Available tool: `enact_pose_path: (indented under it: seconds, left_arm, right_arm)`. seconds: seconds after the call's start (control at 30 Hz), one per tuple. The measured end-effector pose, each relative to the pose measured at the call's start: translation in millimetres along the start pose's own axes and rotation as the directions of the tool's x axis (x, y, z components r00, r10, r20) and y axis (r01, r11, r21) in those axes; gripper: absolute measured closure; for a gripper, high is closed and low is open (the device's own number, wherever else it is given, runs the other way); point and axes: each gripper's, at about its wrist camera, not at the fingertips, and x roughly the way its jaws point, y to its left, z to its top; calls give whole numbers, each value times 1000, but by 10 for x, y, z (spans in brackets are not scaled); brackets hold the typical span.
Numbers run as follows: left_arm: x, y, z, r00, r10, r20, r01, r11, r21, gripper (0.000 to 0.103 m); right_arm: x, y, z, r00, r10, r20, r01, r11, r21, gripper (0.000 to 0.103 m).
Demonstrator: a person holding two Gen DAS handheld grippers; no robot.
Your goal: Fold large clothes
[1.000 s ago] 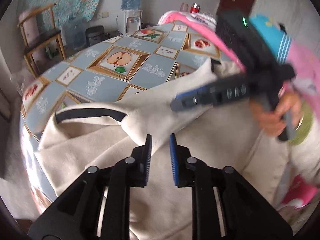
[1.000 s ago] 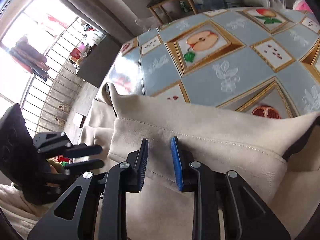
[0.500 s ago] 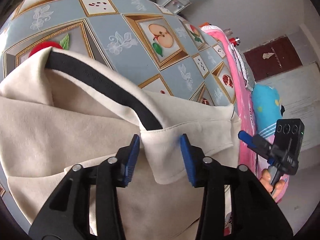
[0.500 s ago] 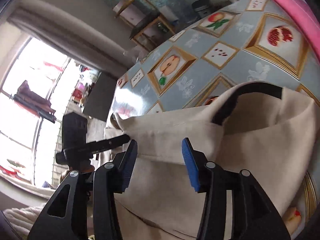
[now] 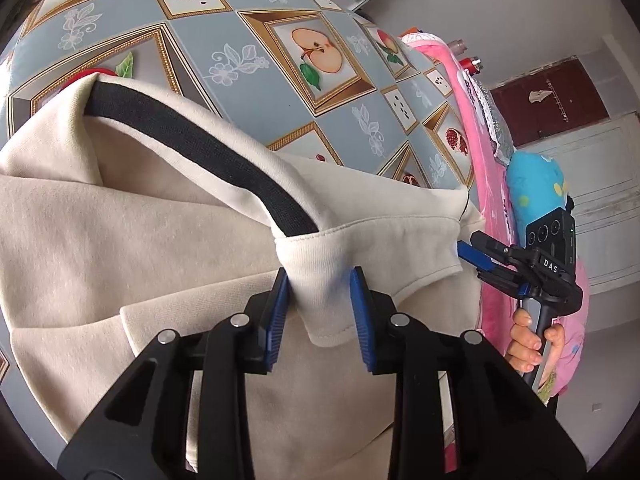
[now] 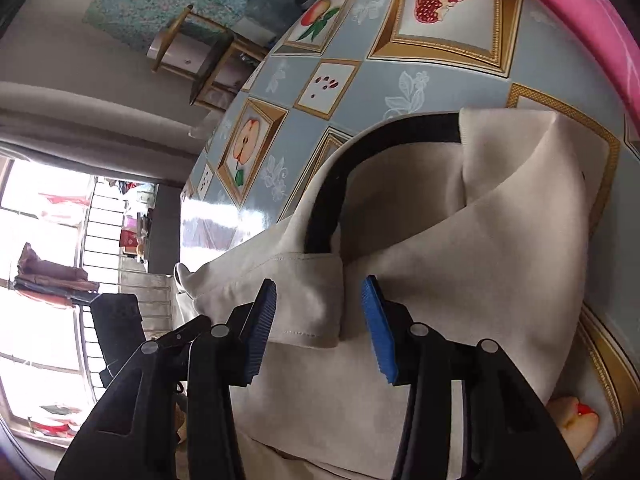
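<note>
A cream garment (image 5: 120,248) with a black band (image 5: 200,148) lies on the fruit-patterned table (image 5: 248,28). My left gripper (image 5: 318,312) is open, its blue pads on either side of a cuff-like folded edge (image 5: 324,280). My right gripper (image 6: 320,332) is open around another hemmed edge (image 6: 304,308) of the same garment (image 6: 480,272); its black band (image 6: 332,184) curves above. In the left wrist view the right gripper (image 5: 476,256) shows at the garment's right corner. The left gripper's black body (image 6: 116,320) shows at left in the right wrist view.
A pink cloth (image 5: 472,128) and a blue cushion (image 5: 536,184) lie along the table's far side. A wooden chair (image 6: 208,56) stands beyond the table. A window with railings (image 6: 60,260) is at left. A dark red door (image 5: 552,100) is behind.
Both grippers have opened from a narrow gap to wide jaws and moved in over the garment's hemmed edges. The views have rotated and the garment now fills more of each view.
</note>
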Motion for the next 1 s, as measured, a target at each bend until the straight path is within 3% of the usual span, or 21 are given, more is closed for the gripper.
enact_pose_path:
  seconds: [0.2,0.27,0.37,0.4,0.47,0.6,0.8,0.9,1.0]
  left_arm:
    - [33,48,4,1000,-22,-14,22,1000,-19,74]
    - [37,34,5,999,-24,-23,23,1000,-15,74]
    - [16,-17,9,1000,-14,-23,14,1000,20,75]
    - [16,-38,11,1000,-9,-21,9,999,37,80]
    - [14,-95,19,1000,17,-9,-16,997,76,89]
    - [82,-248,120,993,120,16,-121,979,166,96]
    - [202,-435,557,955,265,135,-293,915,276,98]
    - [290,-351,655,954,281,104,-300,912,281,98]
    - [227,-331,561,958,270,101,-288,899,331,98]
  right_arm:
    - [122,70,-69,997,9,-72,-12,999,-41,59]
    - [126,113,-91,994,37,-98,-43,997,-61,66]
    - [183,183,-123,993,-1,-121,-13,994,-113,74]
    - [213,204,-116,992,-6,-129,-10,992,-123,75]
    - [241,259,-111,991,-32,-126,12,987,-158,87]
    - [294,442,49,991,-117,-63,98,963,-252,90]
    - [553,529,504,984,-180,-6,171,945,-280,91]
    - [589,551,586,982,-188,3,178,929,-324,92]
    - [548,547,472,978,-209,-17,183,889,-420,92]
